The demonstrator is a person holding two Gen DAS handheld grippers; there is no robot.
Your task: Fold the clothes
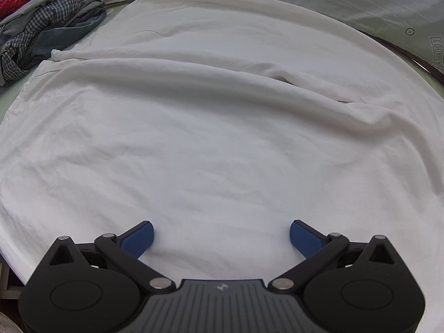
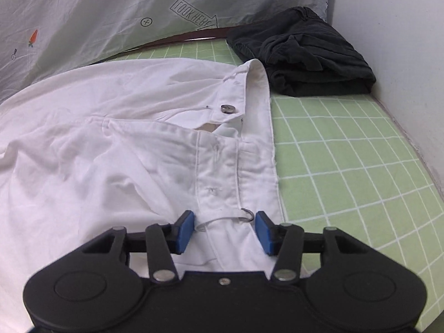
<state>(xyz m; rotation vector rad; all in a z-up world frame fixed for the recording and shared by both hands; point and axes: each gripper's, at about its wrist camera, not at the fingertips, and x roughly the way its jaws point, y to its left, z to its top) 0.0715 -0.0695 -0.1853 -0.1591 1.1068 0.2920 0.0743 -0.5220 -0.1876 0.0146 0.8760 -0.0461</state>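
White trousers [image 1: 222, 125] lie spread flat and fill most of the left wrist view, with long soft creases across them. My left gripper [image 1: 222, 230] hangs just above the cloth, its blue pads [image 1: 138, 238] wide apart and nothing between them. In the right wrist view the trousers [image 2: 111, 152] show their waistband [image 2: 249, 166], a metal button [image 2: 228, 108] and the open fly. My right gripper [image 2: 224, 222] stands over the near end of the waistband, jaws partly apart. A small metal ring [image 2: 247, 213] and a thin loop lie between the pads, which do not press on the cloth.
A folded black garment [image 2: 302, 52] lies on the green grid mat [image 2: 347, 166] beyond the waistband, next to a white wall [image 2: 402, 41]. A heap of checked, red and denim clothes [image 1: 36, 27] sits at the far left. A grey printed sheet [image 2: 111, 14] lies behind the mat.
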